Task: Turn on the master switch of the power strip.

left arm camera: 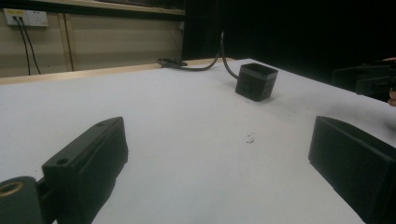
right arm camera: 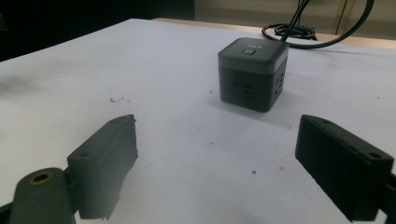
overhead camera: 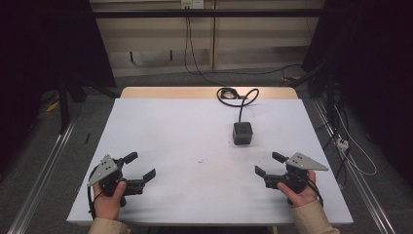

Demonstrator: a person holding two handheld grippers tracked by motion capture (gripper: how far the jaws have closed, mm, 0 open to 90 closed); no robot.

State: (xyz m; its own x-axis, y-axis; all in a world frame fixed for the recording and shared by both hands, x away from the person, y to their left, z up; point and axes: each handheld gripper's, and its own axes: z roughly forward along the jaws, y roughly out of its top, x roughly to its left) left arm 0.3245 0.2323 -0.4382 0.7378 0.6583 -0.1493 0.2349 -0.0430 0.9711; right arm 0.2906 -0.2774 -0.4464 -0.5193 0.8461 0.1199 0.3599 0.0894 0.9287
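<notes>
A dark cube-shaped power block (overhead camera: 242, 132) stands on the white table (overhead camera: 185, 131), right of centre; its black cable (overhead camera: 243, 102) runs back to a coil at the far edge. The same cube (right arm camera: 252, 73) stands ahead of my right gripper's jaws and the cube (left arm camera: 255, 81) lies farther off in the left gripper view. My left gripper (overhead camera: 143, 165) rests near the front left, jaws wide apart, nothing between them. My right gripper (overhead camera: 269, 164) sits at the front right, open and empty, a short way in front of the cube.
A coiled cable (overhead camera: 228, 92) lies at the table's far edge. Small dark specks (overhead camera: 200, 160) mark the table's middle. Black curtains flank both sides; loose cables and a power strip (overhead camera: 342, 143) lie on the floor to the right.
</notes>
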